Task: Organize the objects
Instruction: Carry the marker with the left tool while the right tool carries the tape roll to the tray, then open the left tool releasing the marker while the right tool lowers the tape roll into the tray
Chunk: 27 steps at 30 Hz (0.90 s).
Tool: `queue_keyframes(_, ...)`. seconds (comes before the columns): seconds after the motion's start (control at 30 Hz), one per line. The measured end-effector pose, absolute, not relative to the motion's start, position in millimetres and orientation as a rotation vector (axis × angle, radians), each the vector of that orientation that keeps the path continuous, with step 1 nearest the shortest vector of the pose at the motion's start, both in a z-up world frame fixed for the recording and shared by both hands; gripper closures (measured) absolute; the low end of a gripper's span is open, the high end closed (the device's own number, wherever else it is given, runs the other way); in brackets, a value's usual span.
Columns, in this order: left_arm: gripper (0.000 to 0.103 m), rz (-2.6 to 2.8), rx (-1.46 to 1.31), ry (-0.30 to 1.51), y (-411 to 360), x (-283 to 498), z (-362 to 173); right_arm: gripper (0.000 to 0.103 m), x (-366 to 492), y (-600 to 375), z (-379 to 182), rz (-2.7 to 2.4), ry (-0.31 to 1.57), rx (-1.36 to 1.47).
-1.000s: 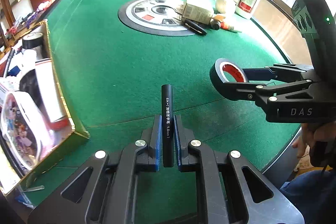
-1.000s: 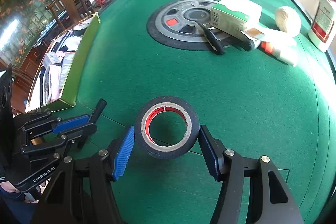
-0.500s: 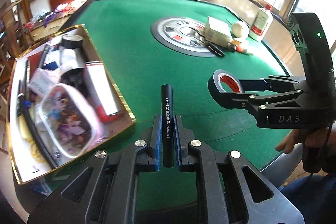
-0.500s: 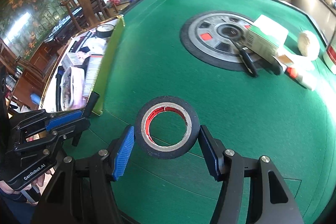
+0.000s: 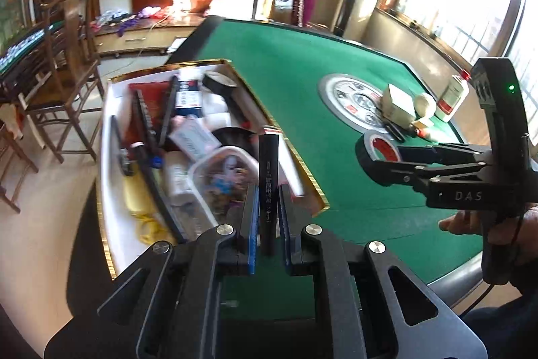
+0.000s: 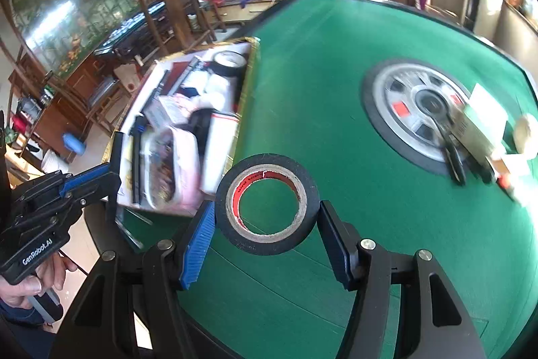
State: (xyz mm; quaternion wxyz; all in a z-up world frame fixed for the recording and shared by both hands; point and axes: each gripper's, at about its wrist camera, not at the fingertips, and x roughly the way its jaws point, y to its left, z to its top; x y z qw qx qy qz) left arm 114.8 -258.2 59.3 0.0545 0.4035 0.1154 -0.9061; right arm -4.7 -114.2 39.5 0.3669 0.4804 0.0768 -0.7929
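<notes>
In the left wrist view, the left gripper (image 5: 268, 217) sits at the bottom centre of the frame, its jaws closed tight on a slim black tube (image 5: 268, 177) with white print that stands up between the blue pads. Behind the tube, in the left half of the frame, lies the gold-rimmed tray (image 5: 304, 164), crowded with things: a roll of black tape (image 5: 220, 82) at its far end, a clear lidded container (image 5: 223, 174) with a colourful picture, and some long dark pieces that are too blurred to name with certainty.

At the right of that frame the right gripper (image 5: 376, 157) reaches in from the edge, a hand (image 5: 497, 224) on its handle. In its own view its jaws (image 6: 267, 217) grip a black tape roll (image 6: 267, 207) with a red inner ring, held by its sides above the green surface (image 6: 336, 90).

At the upper right of the left view, on and beside the round grey centre disc (image 5: 339, 96), sit a small white box (image 5: 398, 100), a pale ball (image 5: 425, 103) and a white bottle (image 5: 452, 96) with a red label.
</notes>
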Motion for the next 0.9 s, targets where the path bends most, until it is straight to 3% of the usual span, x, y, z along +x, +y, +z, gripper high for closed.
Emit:
queue_keyframes(0.33, 0.093, -2.662, 1.228, 0.383, -312.1, 125.8, 49.3, 0.041, -13.5, -189.4, 50.1, -1.995, 0.243, 1.188)
queue_keyframes(0.9, 0.093, -2.610, 1.334, 0.420, -344.7, 113.4, 15.7, 0.041, -50.0, -267.2, 8.1, -1.963, 0.315, 1.294)
